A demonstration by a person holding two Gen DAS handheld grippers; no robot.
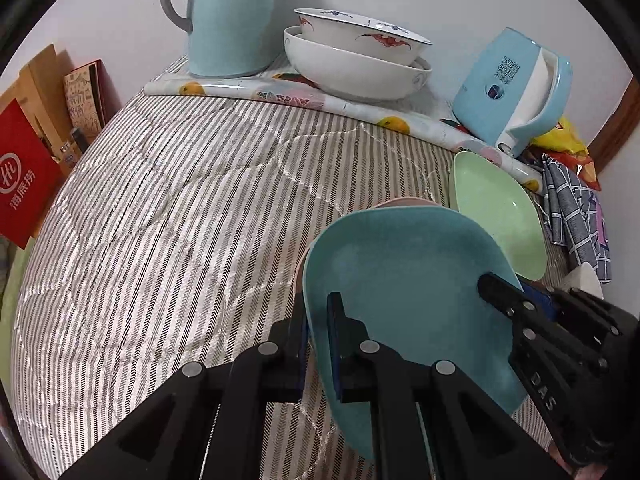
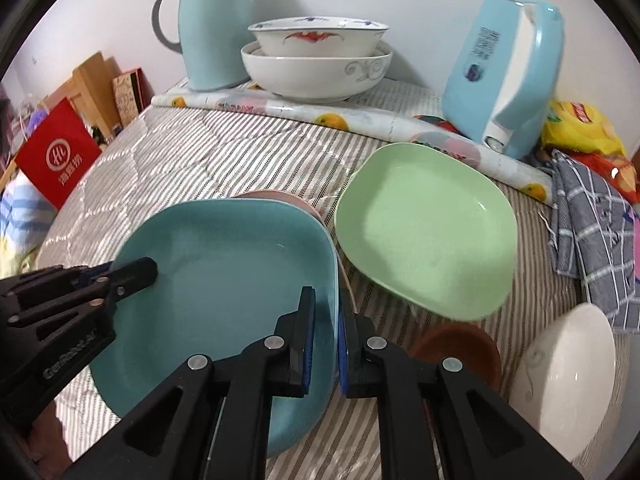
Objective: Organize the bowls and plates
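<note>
Teal plate is being held from both sides, sitting just over a pink dish whose rim is peeking out behind it, on a grey-and-white striped quilt. Left tongs are pinching the plate's near left rim, one blue-padded finger inside the plate and the other under the edge; in the right wrist view those same tongs are reaching in from the left onto that rim. Right tongs are pinching the plate's right rim in the same way, one finger inside and one outside. Taking the teal plate as landmark: a pale green plate is lying just to its right, tilted, close beside it though contact cannot be made out. Nearer the camera and right of the teal plate, a brown bowl is sitting on the quilt, with a white bowl farther right. Behind the teal plate, well apart, two nested white bowls are resting on a rolled fruit-print sheet, the upper one bearing red and blue decoration. A light blue jug with a grey handle is standing behind and to the left, and a blue-and-white kettle is leaning behind and to the right. A checked cloth is lying far right, and a red bag far left.
</note>
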